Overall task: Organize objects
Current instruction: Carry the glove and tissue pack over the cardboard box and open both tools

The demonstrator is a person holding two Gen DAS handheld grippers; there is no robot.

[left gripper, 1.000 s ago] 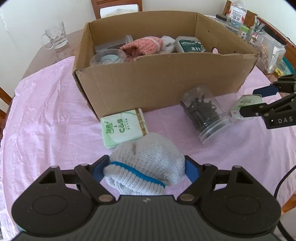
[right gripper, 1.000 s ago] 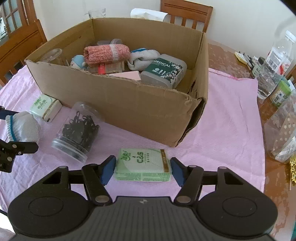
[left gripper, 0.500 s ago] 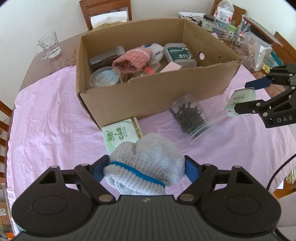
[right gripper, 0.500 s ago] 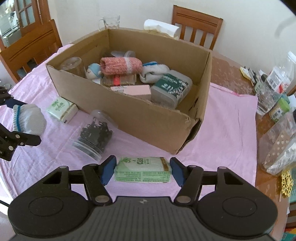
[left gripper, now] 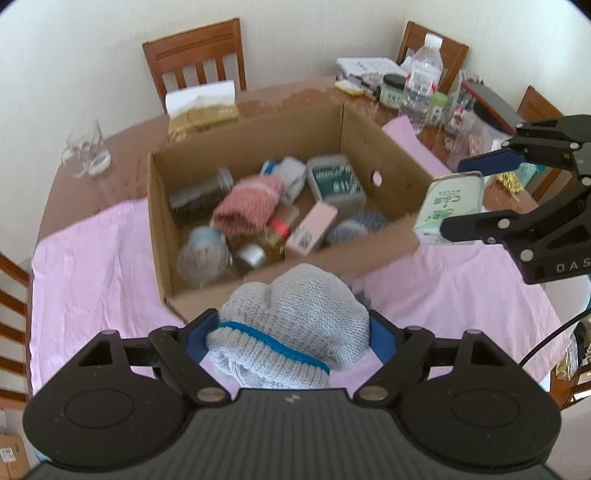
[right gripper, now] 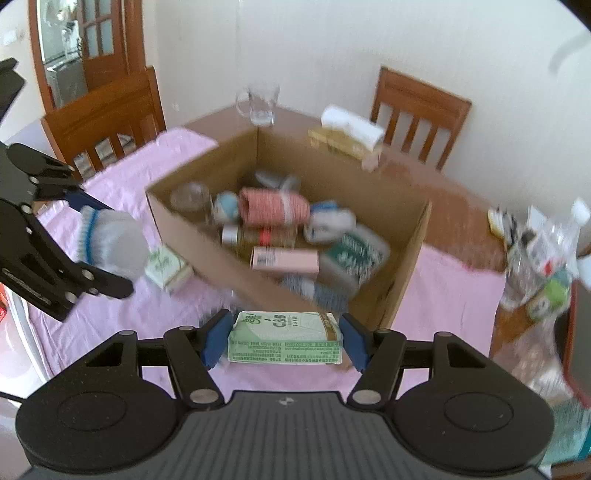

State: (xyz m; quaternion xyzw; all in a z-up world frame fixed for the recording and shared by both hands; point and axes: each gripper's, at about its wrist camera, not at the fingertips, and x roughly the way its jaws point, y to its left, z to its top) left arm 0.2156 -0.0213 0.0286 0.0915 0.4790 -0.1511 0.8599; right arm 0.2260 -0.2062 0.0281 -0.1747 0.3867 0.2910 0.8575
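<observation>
Above the cardboard box [left gripper: 207,295], gripped grey beanie [left gripper: 295,325] and tissue pack [right gripper: 284,341]

pale plain walls [left gripper: 314,33] back a brown wooden counter [left gripper: 288,98] under a pink cloth [left gripper: 96,266], ringed by slatted wooden chairs [left gripper: 195,55]; a glazed wooden door [right gripper: 85,40] stands left.

One cardboard box [right gripper: 399,266], two green tissue packs [right gripper: 284,341] [right gripper: 168,266], three wooden chairs [left gripper: 195,59].
</observation>
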